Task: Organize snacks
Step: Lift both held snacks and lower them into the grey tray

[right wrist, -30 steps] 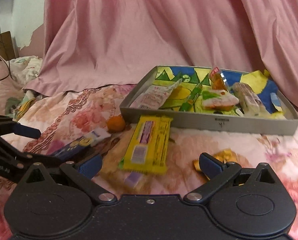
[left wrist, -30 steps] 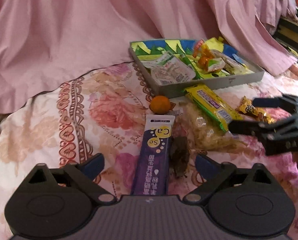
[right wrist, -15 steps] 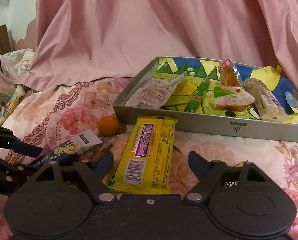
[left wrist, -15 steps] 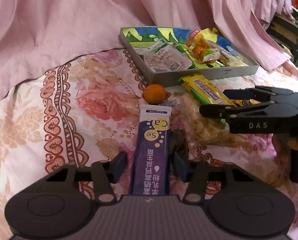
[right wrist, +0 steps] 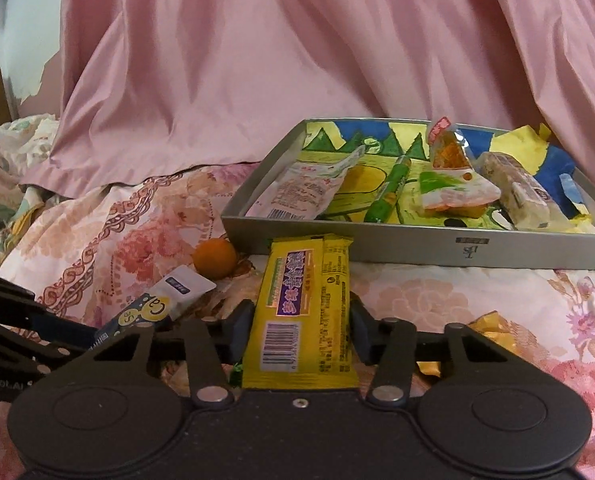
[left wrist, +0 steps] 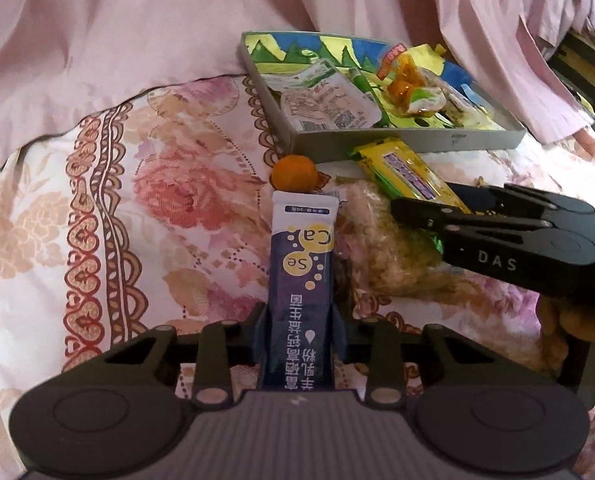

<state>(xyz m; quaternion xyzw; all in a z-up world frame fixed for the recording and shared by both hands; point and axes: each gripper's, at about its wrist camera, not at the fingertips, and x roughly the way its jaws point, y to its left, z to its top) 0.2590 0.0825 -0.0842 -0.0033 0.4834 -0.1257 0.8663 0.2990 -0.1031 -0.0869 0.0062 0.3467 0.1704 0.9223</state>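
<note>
Around my two claws the bed is crowded. A grey metal tray (right wrist: 417, 246) with a painted bottom sits at the back against a pink curtain (right wrist: 257, 60), already holding crinkly packets and a green stick. A small round orange (left wrist: 294, 173) rests just beside the tray's corner. A lumpy clear bag of puffed snacks (left wrist: 381, 248) lies between my claws on the flowered quilt (left wrist: 145, 200).

My left claw (left wrist: 299, 324) is closing on the long, flat purple sachet (left wrist: 300, 272), its pads at both edges. My right claw (right wrist: 299, 330) is closing around the glossy yellow bar packet (right wrist: 303, 304), which points toward the tray; the pads meet its sides. A gold wrapper (right wrist: 485, 324) peeks out at right.
</note>
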